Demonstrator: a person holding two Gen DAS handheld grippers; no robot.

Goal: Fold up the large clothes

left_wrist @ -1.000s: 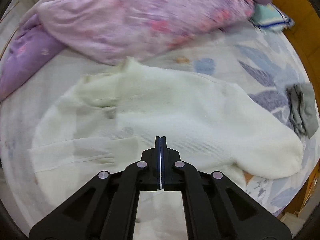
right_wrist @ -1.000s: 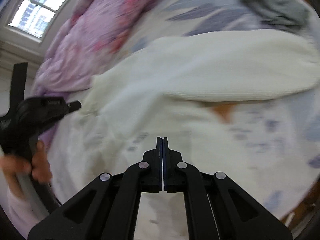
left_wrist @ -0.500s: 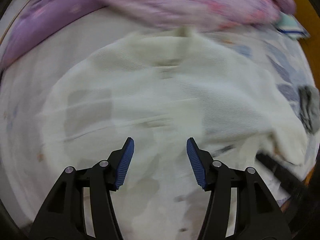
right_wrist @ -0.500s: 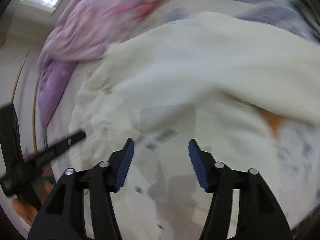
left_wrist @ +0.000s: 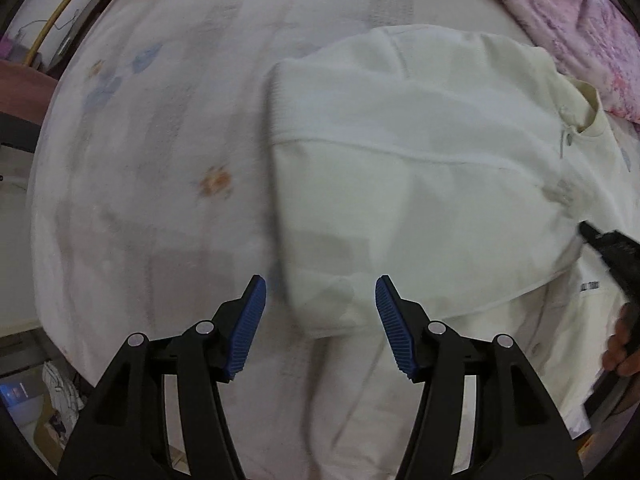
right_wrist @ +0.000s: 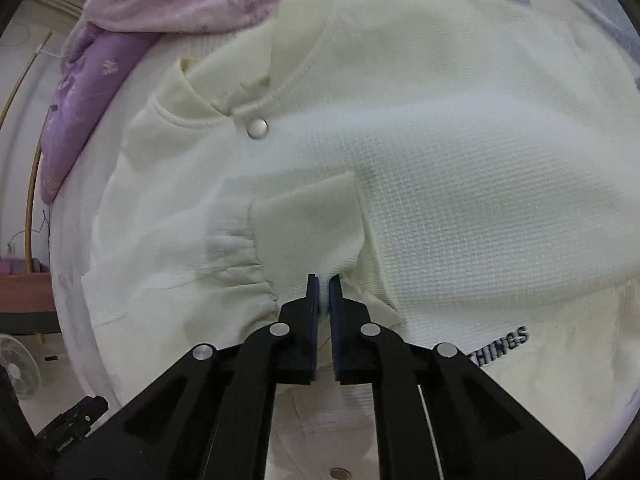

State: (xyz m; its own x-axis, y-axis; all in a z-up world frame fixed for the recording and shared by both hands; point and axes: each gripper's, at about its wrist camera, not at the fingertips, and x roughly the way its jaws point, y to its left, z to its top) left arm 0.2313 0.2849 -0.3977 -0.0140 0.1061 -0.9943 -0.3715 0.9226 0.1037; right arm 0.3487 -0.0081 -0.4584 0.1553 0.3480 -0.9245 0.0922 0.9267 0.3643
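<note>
A cream-white snap-button jacket (left_wrist: 420, 184) lies spread on the bed, a sleeve folded across its body. My left gripper (left_wrist: 320, 320) is open, its blue pads either side of the jacket's lower left corner, just above the cloth. In the right wrist view the jacket (right_wrist: 440, 160) fills the frame, with a snap (right_wrist: 257, 127) at the collar and dark lettering (right_wrist: 500, 344) near the hem. My right gripper (right_wrist: 324, 288) is shut on the sleeve (right_wrist: 312, 220) next to its ribbed cuff. The right gripper's tip also shows in the left wrist view (left_wrist: 612, 244).
A white floral bedsheet (left_wrist: 160, 160) covers the bed. A pink and purple quilt (left_wrist: 580, 20) is heaped along the far side, also in the right wrist view (right_wrist: 160, 4). The bed's left edge drops to the floor (left_wrist: 24, 380). A fan (right_wrist: 16, 364) stands beyond the bed.
Both grippers opened half a second ago. The right one has since shut on the sleeve near the cuff. The left stayed open and swung left toward the jacket's edge.
</note>
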